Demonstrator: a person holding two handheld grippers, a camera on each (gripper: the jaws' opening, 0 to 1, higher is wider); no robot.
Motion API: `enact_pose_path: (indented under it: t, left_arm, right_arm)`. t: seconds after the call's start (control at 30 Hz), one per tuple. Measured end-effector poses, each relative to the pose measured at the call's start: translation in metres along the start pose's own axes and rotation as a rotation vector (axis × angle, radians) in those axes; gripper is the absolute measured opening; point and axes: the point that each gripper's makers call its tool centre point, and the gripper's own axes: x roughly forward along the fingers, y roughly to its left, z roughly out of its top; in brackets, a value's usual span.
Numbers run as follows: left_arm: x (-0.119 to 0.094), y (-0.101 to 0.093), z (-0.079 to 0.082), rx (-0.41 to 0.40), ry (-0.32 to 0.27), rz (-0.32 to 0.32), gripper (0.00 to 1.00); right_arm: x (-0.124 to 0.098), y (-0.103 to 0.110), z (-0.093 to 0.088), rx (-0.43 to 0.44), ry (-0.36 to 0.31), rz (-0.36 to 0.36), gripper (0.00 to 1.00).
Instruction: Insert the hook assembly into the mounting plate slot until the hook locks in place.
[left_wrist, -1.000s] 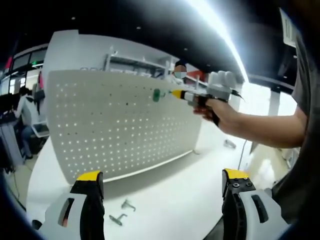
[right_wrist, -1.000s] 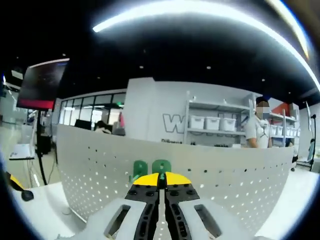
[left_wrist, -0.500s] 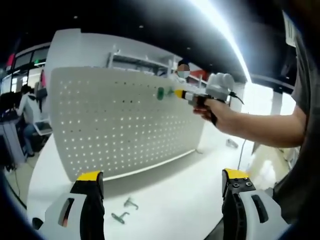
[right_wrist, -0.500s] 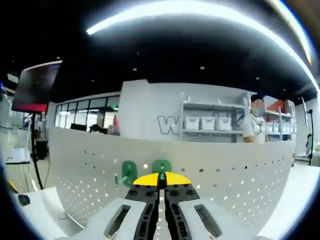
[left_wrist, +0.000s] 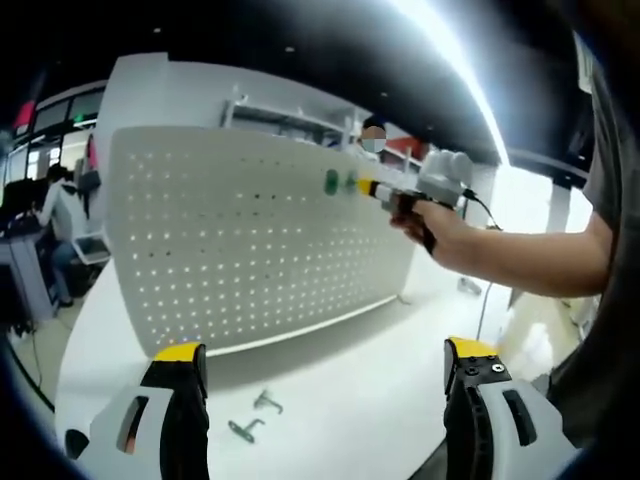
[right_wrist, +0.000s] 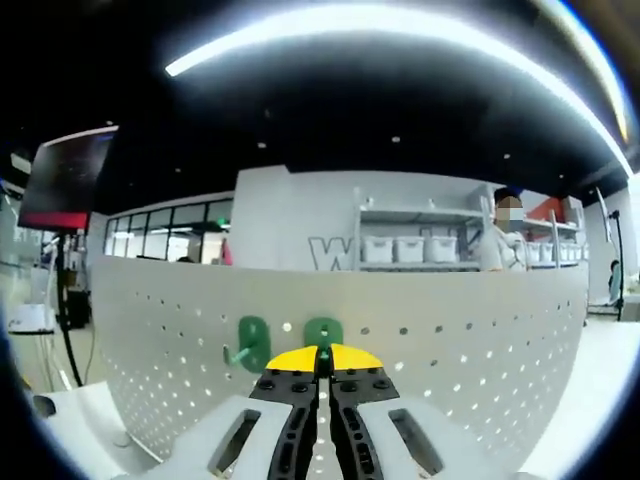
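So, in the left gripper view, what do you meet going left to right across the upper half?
Seated person → white pegboard → green hook already on the board → right gripper → hand holding it.

Your left gripper view sits low and well back over the table (left_wrist: 330, 370), looking up across it at the pegboard (left_wrist: 250, 250) from an angle, with its own two jaws wide apart at the bottom edge. From there you also see your right gripper (left_wrist: 372, 188) up at the board, coming in from the right. Your right gripper view rides close to the pegboard (right_wrist: 470, 350), facing it nearly head-on near its top edge, the room showing above. Both views share the board's upper part and the two green hooks (left_wrist: 331, 181) (right_wrist: 253, 337).
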Motion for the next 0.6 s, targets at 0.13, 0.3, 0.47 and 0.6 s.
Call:
enact_pose_path:
  t: [0.13, 0.3, 0.47, 0.6]
  left_arm:
    - [-0.0015, 0.0015, 0.0012, -0.003, -0.005, 0.007, 1.0]
    - [-0.0045, 0.0054, -0.0006, -0.014, -0.009, 0.025, 1.0]
    - [-0.0073, 0.005, -0.0028, -0.013, -0.006, 0.034, 1.0]
    - [-0.0102, 0.0046, -0.0019, -0.026, -0.019, 0.04, 1.0]
  right_arm:
    - [0.0006, 0.0002, 0.0003, 0.003, -0.002, 0.0, 0.0]
    - [0.0006, 0.0007, 0.0001, -0.008, -0.002, 0.0, 0.0]
    - [0.0, 0.001, -0.0003, -0.013, -0.004, -0.001, 0.0]
    - [-0.0004, 0.002, -0.0001, -0.029, -0.005, -0.003, 0.0]
